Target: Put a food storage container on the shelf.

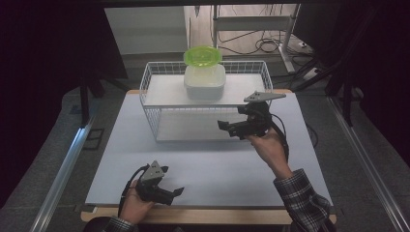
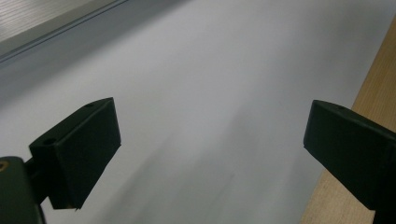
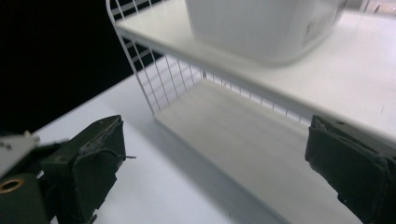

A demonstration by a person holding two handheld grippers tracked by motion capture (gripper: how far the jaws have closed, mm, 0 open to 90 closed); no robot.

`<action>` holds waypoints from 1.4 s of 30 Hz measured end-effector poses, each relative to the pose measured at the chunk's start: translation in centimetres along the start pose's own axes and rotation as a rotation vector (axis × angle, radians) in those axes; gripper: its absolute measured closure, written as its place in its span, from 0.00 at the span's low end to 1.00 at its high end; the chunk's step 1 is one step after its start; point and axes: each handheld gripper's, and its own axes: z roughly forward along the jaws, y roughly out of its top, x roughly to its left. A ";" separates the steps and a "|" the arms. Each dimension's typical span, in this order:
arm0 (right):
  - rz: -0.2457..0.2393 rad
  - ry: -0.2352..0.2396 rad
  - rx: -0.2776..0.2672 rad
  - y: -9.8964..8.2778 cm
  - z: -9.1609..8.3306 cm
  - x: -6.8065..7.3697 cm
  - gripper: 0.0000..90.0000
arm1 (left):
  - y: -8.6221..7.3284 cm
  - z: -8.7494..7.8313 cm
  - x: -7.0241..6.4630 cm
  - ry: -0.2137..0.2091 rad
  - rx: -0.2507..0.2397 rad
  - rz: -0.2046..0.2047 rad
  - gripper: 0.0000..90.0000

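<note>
White container [image 1: 204, 82] with a bright green lid [image 1: 203, 56] stands on the upper shelf of a white wire rack [image 1: 153, 121], close to the middle of that shelf and a little toward its back edge. In the right gripper view the lower part of the container [image 3: 261, 25] is seen from below and from the side, resting flat on the white shelf board. The rack stands on the far half of the tabletop [image 1: 203, 164], which is covered by a pale sheet.

Right gripper [image 1: 229, 128] is held in the air in front of the rack, near its right front corner, and points to the left along the rack's front side. Its jaws are released and stand wide apart, with nothing between them; it does not touch the rack or the container. The lower shelf of the rack lies bare between the jaws in its own view [image 3: 215, 163].

Left gripper [image 1: 176, 192] rests low near the front edge of the tabletop, well apart from the rack. Its jaws are also released, wide apart, and in its own view [image 2: 210, 154] nothing is between them but the pale sheet, with the wooden edge of the tabletop beside one jaw.
</note>
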 end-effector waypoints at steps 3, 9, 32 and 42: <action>-0.011 -0.006 0.026 -1.3 0.1 -0.1 0.05 | 0.0 0.0 0.0 0.000 0.000 0.000 0.04; -0.015 -0.019 0.035 -4.0 0.0 -0.4 0.05 | 0.0 0.0 0.0 0.002 0.001 0.003 0.04; -0.006 -0.061 0.114 -13.6 -0.4 -1.2 0.06 | -0.1 0.1 0.0 0.006 -0.001 0.005 0.04; -0.023 -0.069 0.241 -16.6 0.9 -1.0 0.05 | -0.2 0.1 0.1 0.013 0.005 0.011 0.04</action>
